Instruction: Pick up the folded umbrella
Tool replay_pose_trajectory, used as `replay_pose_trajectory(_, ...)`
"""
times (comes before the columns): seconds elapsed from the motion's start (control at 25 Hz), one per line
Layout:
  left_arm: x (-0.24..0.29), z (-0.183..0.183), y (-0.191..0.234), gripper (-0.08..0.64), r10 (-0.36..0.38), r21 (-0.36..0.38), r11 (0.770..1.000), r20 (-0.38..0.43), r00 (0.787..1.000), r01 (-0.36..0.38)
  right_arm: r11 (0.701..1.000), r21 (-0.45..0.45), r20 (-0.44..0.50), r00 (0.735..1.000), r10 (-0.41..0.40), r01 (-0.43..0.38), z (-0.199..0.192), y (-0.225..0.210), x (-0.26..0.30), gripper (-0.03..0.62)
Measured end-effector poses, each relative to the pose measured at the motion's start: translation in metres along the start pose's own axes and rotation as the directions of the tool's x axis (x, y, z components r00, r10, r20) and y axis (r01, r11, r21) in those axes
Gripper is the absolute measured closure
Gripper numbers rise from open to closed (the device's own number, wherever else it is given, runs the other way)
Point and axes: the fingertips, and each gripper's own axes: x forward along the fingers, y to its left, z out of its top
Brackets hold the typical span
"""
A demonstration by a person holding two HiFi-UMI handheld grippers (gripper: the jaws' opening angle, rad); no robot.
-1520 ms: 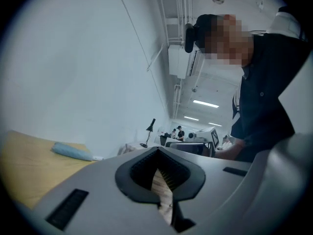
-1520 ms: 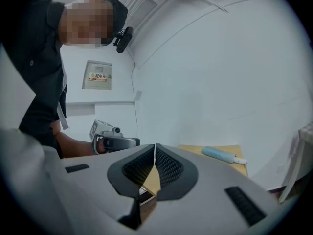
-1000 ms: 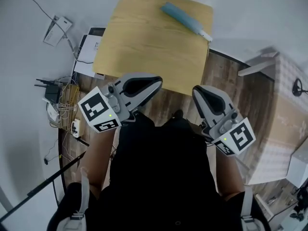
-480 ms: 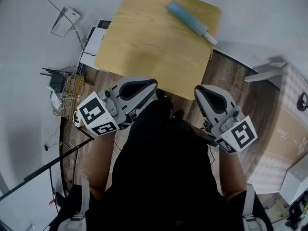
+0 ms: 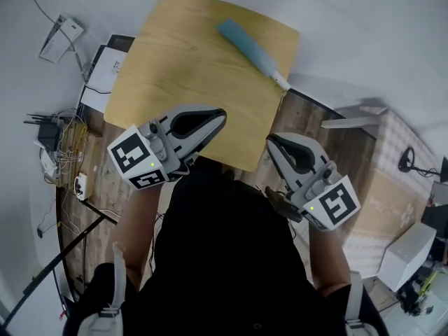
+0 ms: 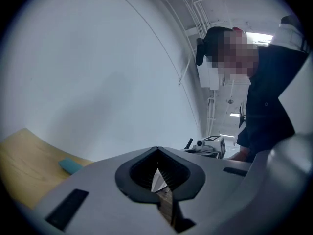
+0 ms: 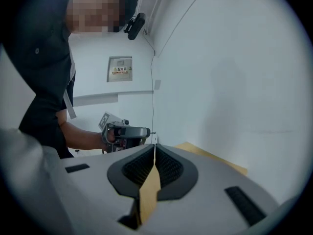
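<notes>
Fully closed, empty: right hand-held gripper

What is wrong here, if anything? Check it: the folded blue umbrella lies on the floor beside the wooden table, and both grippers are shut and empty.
One point is wrong: the umbrella lies on the table, not on the floor, as the head view shows. The rest stands: the left gripper and the right gripper are shut and empty.
</notes>
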Motion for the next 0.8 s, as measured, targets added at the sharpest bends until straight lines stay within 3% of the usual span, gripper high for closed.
replay_pose_trajectory(0.24,0.013,-0.007,0.026,0.548,-0.042,0.079,0.996,-0.046,0.998,0.046,1.0,0.023,-0.082,0.997,-0.006,0.007,-0.003,-0.025,0.042,0.572)
replay_pose_trajectory(0.48,-0.001,-0.042,0.053,0.548,-0.042,-0.061,0.997,-0.024,0.999,0.041,0.999,0.006,-0.202,0.979,-0.037,0.039,-0.018,-0.04,0.082,0.572)
replay_pose_trajectory(0.64,-0.016,-0.042,0.074,0.548,0.023,-0.08,0.997,0.001,1.0,-0.023,0.998,-0.06,-0.249,0.968,-0.017,0.002,-0.018,-0.051,0.098,0.572)
replay_pose_trajectory(0.8,-0.022,-0.05,0.113,0.548,0.144,-0.063,0.988,0.004,0.99,-0.144,0.996,-0.083,-0.309,0.951,0.015,-0.043,-0.029,-0.087,0.123,0.571)
